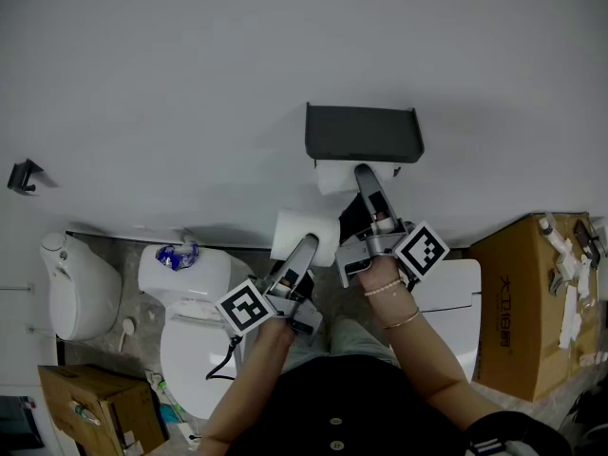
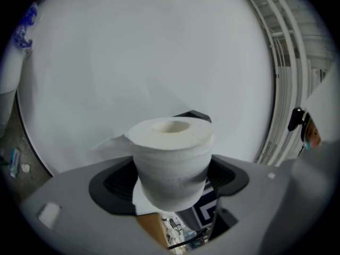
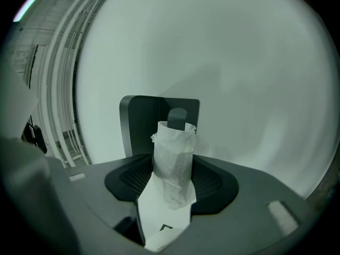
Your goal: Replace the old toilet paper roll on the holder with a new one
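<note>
Two rolls noted: my left gripper is clamped on the new roll, centre frame. My right gripper stands open astride the spent roll on the holder, upper centre. Recommend closing squarely, then drawing straight off the peg

place: bathroom | evidence: white toilet, wall-mounted toilet paper holder
</note>
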A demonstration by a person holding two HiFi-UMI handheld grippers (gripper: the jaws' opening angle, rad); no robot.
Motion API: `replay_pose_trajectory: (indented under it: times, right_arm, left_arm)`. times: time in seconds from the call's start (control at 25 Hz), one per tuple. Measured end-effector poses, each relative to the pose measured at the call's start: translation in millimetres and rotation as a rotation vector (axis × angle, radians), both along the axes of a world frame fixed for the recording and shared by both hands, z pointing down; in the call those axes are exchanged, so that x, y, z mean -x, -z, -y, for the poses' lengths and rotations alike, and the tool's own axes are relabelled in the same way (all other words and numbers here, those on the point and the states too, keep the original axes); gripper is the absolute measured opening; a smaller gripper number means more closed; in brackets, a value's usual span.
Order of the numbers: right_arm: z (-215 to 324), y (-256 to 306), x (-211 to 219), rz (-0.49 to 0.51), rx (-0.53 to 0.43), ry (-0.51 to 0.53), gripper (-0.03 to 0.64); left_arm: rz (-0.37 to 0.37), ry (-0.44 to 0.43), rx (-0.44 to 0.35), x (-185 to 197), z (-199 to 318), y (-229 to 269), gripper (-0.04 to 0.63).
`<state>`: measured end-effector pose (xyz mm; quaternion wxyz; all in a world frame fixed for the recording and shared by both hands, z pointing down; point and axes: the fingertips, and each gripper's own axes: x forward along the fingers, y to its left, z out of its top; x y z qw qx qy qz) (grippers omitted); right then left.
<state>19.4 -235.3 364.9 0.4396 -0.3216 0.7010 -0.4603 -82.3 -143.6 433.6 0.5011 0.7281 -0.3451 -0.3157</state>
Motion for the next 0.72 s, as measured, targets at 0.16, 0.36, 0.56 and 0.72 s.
replay_pose_trajectory:
  times: [0.16,0.36,0.56,0.72]
  right_arm:
    - [0,-3,5,-0.018,0.005,0.044,0.248]
    - [-4,-6,14,-0.058,0.007,0.103,0.281]
    - [-11,-8,11,-0.09,0.015,0.117,0.29]
    - [-19,-15,4,-0.108,0.035,0.103,0.29]
  left_arm:
    - [-0.003,-0.004,-0.001,-2,1,1,0.402]
    - [0.002,-0.016,-0.015,-2,0,4,0.402]
    - [0.019,-0.022,-0.034,-2,-1,9,0.402]
    - [0.028,-0.033,-0.063,-3,1,15,0.402]
